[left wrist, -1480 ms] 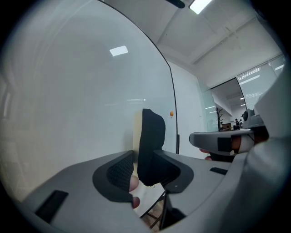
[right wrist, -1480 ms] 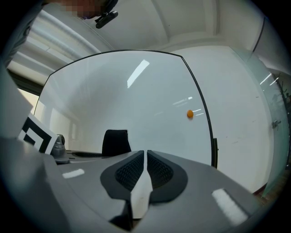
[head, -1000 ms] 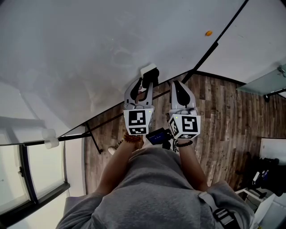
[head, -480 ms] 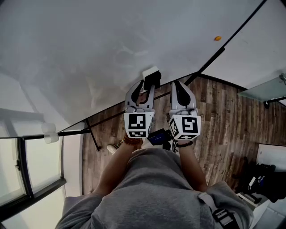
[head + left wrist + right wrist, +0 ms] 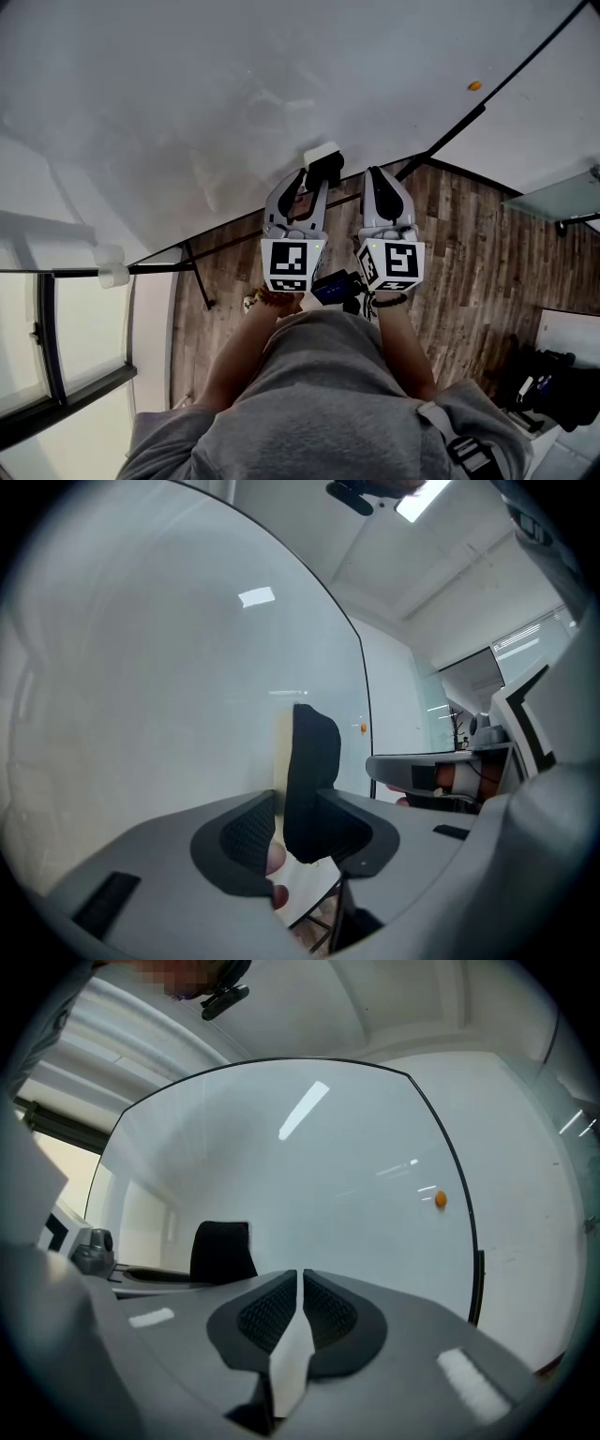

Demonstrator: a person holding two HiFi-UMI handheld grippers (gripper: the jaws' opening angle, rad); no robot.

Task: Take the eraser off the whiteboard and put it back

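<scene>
The eraser (image 5: 323, 161), a white block with black felt, sticks out of my left gripper (image 5: 312, 180), which is shut on it. In the left gripper view the black felt (image 5: 312, 766) stands upright between the jaws of my left gripper (image 5: 298, 822), close in front of the whiteboard (image 5: 141, 667). Whether the eraser touches the board I cannot tell. My right gripper (image 5: 374, 180) is beside it on the right, shut and empty. Seen from my right gripper (image 5: 300, 1305), the eraser (image 5: 223, 1251) shows at the left before the whiteboard (image 5: 328, 1166).
An orange magnet (image 5: 474, 85) (image 5: 441, 1199) sits near the whiteboard's black frame (image 5: 450, 127). Below the board are its stand's bars (image 5: 192, 272) and a wood floor (image 5: 469, 262). A window (image 5: 66, 328) is at the left, and dark gear (image 5: 553, 384) at the right.
Both grippers have shifted a little along the board and slightly upward. The eraser has stayed in my left gripper. The right jaws have stayed shut.
</scene>
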